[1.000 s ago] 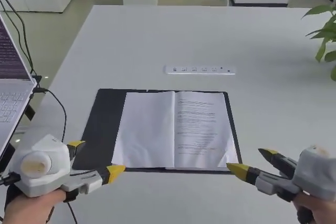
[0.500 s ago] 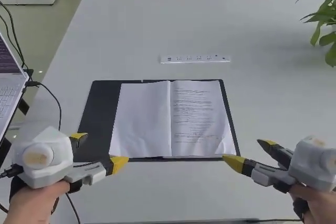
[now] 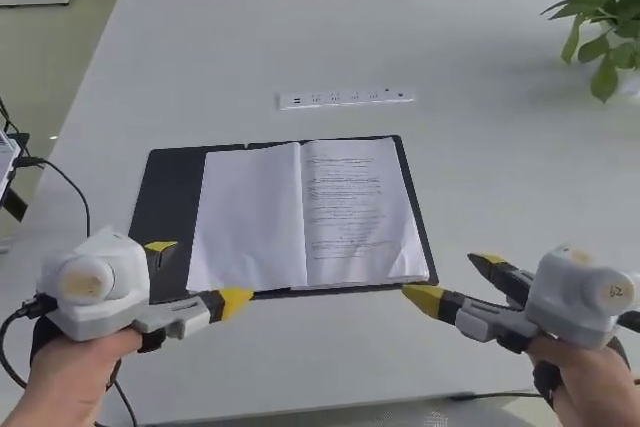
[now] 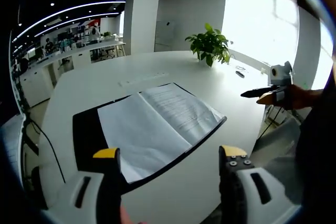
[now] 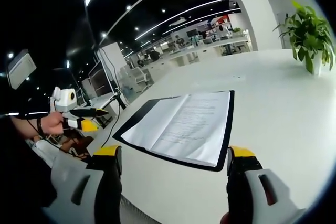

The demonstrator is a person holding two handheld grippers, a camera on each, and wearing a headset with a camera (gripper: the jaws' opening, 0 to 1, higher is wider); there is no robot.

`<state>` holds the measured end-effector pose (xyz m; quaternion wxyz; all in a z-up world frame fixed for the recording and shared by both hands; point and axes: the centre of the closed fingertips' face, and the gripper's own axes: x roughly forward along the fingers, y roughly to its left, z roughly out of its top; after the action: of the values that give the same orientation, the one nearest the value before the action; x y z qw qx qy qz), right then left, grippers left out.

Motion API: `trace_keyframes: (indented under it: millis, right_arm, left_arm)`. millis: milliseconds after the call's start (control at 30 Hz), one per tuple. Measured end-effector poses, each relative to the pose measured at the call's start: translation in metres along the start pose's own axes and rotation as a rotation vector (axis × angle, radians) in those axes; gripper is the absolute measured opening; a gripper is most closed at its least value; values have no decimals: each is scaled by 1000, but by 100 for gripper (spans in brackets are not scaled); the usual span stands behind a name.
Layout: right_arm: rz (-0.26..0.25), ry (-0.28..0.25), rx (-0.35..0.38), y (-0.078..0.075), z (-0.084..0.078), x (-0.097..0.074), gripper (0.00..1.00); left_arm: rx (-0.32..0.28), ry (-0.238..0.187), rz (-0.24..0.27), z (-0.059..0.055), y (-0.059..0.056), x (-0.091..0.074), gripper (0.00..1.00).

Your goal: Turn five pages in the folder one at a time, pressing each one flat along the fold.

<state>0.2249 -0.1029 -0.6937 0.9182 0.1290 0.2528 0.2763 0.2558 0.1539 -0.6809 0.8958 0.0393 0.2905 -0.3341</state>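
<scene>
On the white table (image 3: 300,37) lies the black folder (image 3: 165,217), open flat — a blank page (image 3: 250,217) on the left, a printed page (image 3: 355,212) on the right. The left gripper (image 3: 198,272) hovers by the folder's near left corner, jaws wide apart, holding nothing. The right gripper (image 3: 455,279) is by the near right corner — jaws apart too, and it seems not to touch the paper.
</scene>
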Motion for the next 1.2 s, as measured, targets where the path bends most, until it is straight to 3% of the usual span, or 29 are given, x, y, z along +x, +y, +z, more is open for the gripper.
trace_keyframes:
  millis: [300,567,733,833,1200]
  right_arm:
    - [-19,-20,27,-12,3,-8,82]
    - [-28,-23,46,-19,1,-13,84]
    - [-32,-15,61,-24,-4,-15,84]
    - [-36,-17,66,-26,-4,-16,83]
    - [-41,-14,85,-34,-7,-19,83]
  left_arm:
    - [37,2,-56,19,-19,21,76]
    - [94,38,-140,26,-48,50,75]
    - [108,9,-207,39,-70,70,75]
    - [128,36,-233,39,-78,82,74]
    - [145,65,-306,47,-114,135,73]
